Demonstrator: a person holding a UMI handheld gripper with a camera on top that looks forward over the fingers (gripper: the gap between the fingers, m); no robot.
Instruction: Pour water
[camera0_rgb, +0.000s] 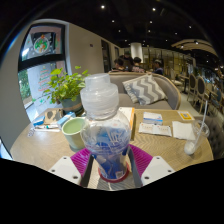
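Gripping a clear plastic water bottle (104, 128) upright, the gripper (108, 162) is pressing both of its magenta pads (82, 159) against the bottle's lower body, so the bottle is sitting squarely between the fingers with its white cap (99, 86) rising ahead of them. Water appears to be filling much of it, so it is likely handling as moderately heavy, with the load sloshing once it is being tipped. Its thin ribbed wall is probably flexing under pressure and a little slippery, which makes a firm but not crushing hold low on the body, as it is now being held, seem sensible.

Just ahead and to the left of the fingers, one pale green cup (74, 131) is standing on the wooden table (40, 148), looking like the target for pouring. Farther to the right, one clear glass (192, 141) with a straw is standing, and white napkins (155, 128) are lying beyond the fingers. One potted plant (66, 88) is standing beyond the cup. One bottle, one cup, one glass.
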